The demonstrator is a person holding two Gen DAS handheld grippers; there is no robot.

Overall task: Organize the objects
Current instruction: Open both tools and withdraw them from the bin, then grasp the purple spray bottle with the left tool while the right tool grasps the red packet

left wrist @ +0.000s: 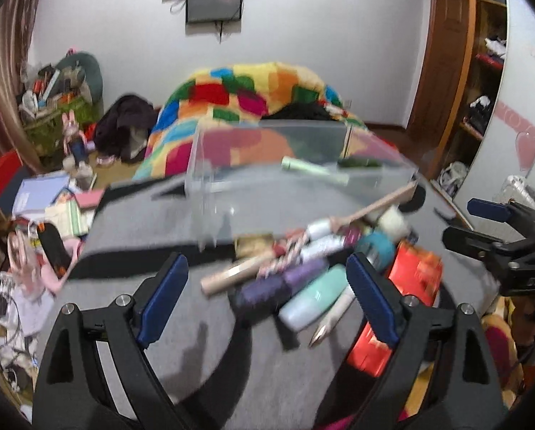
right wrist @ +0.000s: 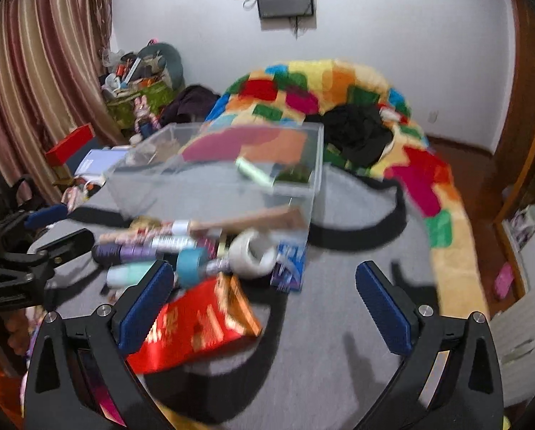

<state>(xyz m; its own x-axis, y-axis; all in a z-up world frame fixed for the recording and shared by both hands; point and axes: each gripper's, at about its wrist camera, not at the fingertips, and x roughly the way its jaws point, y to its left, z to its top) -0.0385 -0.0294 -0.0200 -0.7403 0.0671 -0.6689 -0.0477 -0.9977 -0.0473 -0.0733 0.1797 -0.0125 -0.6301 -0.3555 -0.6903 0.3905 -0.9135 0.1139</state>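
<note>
Your left gripper (left wrist: 267, 288) hangs with jaws spread wide and nothing between them, over the pile of small items (left wrist: 303, 268) just in front of the clear plastic bin (left wrist: 267, 157). Your right gripper (right wrist: 264, 286) is likewise spread and unloaded, its left finger beside the red packet (right wrist: 199, 326) near that bin. A pale green tube (left wrist: 314, 169) lies inside the bin.

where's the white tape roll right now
The white roll of tape lies in the clutter pile on the grey surface, centre of the right wrist view, between the teal tape roll and the blue packet, just before the clear plastic box.
</note>
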